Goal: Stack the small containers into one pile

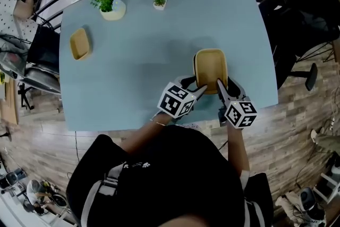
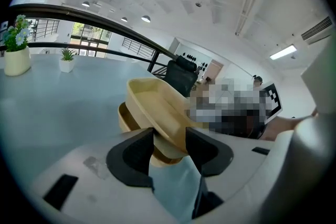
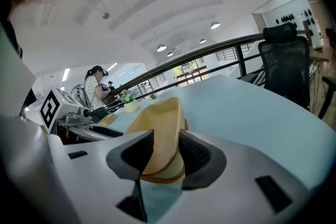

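Two nested tan containers (image 1: 210, 67), shallow and oblong, pinched by left gripper (image 1: 200, 90) and right gripper (image 1: 220, 85).

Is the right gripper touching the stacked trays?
Touching: in the right gripper view, the right gripper has both pads pressed against the trays.

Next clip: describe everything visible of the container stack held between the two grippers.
The stack is two shallow, rounded-rectangular tan trays, matte, perhaps plastic or fibre. The paler upper one, empty, nests in the darker one, askew and tilted. It is over the near right part of the blue table. The left gripper is shut on its near left rim, the right gripper on its near right rim. Whether it touches the table I cannot tell.
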A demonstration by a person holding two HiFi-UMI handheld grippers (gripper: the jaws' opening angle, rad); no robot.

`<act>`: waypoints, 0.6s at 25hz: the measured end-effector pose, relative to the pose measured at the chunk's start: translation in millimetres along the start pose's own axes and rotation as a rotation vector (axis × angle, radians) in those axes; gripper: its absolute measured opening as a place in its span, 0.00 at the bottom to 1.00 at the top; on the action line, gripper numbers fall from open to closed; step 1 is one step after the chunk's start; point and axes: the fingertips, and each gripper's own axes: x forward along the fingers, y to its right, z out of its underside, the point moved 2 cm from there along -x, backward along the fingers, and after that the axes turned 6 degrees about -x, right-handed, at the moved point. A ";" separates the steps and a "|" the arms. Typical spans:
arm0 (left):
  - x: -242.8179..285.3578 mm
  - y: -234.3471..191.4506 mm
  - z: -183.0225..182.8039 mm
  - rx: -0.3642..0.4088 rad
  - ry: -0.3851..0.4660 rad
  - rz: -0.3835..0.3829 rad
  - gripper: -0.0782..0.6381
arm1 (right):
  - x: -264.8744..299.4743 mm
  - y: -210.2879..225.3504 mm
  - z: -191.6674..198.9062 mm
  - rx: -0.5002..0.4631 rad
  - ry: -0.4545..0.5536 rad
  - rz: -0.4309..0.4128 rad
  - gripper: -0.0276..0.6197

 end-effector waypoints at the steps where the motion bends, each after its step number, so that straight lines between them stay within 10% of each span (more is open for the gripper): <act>1: 1.7 0.6 0.8 0.002 -0.005 0.000 0.35 | -0.4 1.5 1.4 0.000 -0.002 0.001 0.29; 15: 8.0 -9.4 11.3 -0.012 -0.025 -0.053 0.35 | 11.2 3.6 11.7 -0.029 -0.037 -0.019 0.29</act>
